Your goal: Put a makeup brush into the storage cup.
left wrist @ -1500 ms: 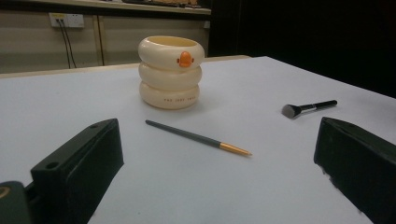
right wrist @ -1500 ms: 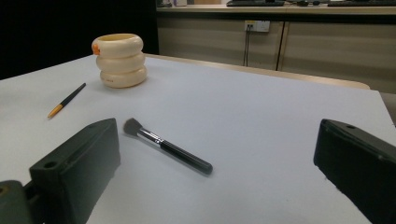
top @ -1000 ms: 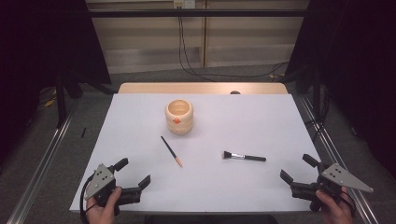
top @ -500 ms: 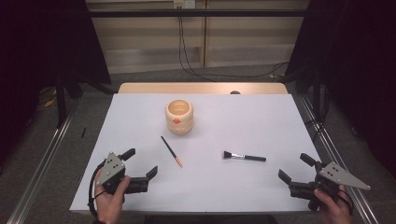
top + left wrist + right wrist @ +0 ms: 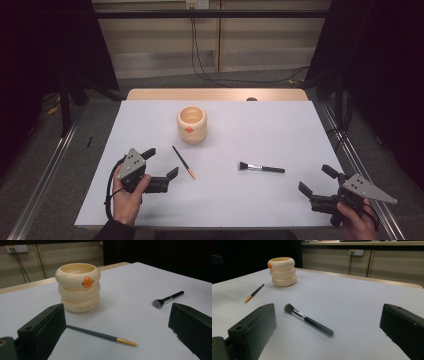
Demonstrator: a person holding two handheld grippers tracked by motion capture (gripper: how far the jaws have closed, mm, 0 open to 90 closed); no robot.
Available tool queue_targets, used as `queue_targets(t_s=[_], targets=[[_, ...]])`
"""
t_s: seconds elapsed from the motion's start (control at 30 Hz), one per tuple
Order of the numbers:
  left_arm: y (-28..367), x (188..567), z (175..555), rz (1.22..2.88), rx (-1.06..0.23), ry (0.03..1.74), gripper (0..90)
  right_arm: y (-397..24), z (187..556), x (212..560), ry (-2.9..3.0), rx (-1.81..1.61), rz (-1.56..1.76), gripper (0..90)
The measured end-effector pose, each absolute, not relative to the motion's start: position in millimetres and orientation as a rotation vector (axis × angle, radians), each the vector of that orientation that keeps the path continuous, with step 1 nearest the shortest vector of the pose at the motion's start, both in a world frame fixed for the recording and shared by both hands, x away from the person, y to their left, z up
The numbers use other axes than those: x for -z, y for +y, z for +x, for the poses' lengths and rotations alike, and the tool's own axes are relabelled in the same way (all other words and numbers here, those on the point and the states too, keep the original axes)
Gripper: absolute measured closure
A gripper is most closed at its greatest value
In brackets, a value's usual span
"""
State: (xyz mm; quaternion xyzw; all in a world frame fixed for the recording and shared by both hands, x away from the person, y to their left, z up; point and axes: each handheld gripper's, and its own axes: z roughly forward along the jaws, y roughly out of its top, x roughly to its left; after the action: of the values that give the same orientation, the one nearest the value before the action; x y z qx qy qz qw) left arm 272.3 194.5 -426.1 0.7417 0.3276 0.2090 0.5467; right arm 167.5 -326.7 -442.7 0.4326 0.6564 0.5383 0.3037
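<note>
A cream ringed cup (image 5: 192,125) with an orange knob stands upright on the white table (image 5: 260,130), behind the centre. A dark pencil-like stick (image 5: 183,162) with an orange tip lies in front of it. A black-handled makeup brush (image 5: 261,167) lies to the right. My left gripper (image 5: 160,163) is open just left of the stick, empty. My right gripper (image 5: 317,180) is open near the front right corner, empty. In the left gripper view the cup (image 5: 78,287), stick (image 5: 101,335) and brush (image 5: 167,299) lie ahead. The right gripper view looks over the brush (image 5: 308,319), the stick (image 5: 254,293) and the cup (image 5: 281,271).
Metal rails (image 5: 45,180) run along both sides of the table. Cables (image 5: 205,55) hang down the wall behind. The far table edge shows bare wood (image 5: 215,94).
My left gripper has moved forward and right from the front left corner to just beside the stick. The right gripper has barely shifted.
</note>
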Motion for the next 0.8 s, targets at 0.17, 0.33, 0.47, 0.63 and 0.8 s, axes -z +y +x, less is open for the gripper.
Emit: queue_targets(t_s=[0.17,0.33,0.47,0.63,0.8], targets=[[189,421,279,1.771,-0.507,0.794,1.0,-327,168,443,1.739,-1.425,1.149,0.0],[185,417,287,1.783,-0.530,0.795,0.9,-327,168,443,1.738,-1.424,1.147,0.0],[183,419,300,1.773,-0.560,0.797,0.8,-327,168,443,1.741,-1.423,1.145,0.0],[177,422,311,1.800,-0.555,0.795,1.2,-327,168,443,1.735,-1.430,1.157,0.0],[174,420,319,1.822,-0.526,0.807,1.8,-327,168,443,1.737,-1.428,1.151,0.0]])
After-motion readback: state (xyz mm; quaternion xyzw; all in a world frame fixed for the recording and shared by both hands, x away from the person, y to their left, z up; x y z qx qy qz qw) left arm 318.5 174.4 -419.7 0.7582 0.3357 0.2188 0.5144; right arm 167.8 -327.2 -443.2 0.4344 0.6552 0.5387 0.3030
